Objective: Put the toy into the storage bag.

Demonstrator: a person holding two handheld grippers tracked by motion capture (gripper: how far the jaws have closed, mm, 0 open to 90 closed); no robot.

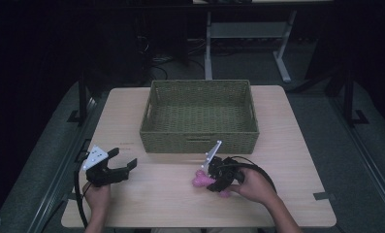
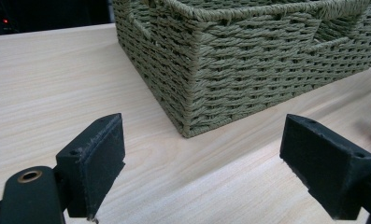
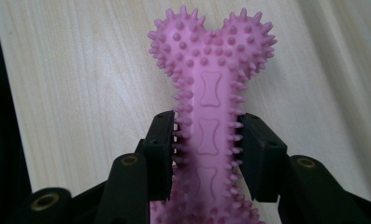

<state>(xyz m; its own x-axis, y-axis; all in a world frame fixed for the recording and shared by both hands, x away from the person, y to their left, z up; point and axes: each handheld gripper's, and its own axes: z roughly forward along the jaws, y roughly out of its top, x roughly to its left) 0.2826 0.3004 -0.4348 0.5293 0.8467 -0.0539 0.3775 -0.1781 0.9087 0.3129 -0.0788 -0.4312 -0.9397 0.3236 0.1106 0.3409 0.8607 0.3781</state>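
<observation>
A pink spiky bone-shaped toy (image 3: 212, 93) lies on the light wooden table (image 1: 156, 199), seen also in the high view as the pink toy (image 1: 198, 180) in front of the basket. My right gripper (image 3: 206, 151) is shut on the toy's shaft, its black pads pressing the spikes on both sides. In the high view the right gripper (image 1: 214, 182) sits low over the toy, held by a hand. My left gripper (image 1: 124, 167) rests near the table's front left, open, with nothing between its fingers (image 2: 99, 158).
A green woven basket (image 1: 200, 141) stands at the table's middle back, its near corner (image 2: 192, 93) close ahead of the left gripper. Table legs and cables lie on the dark floor beyond.
</observation>
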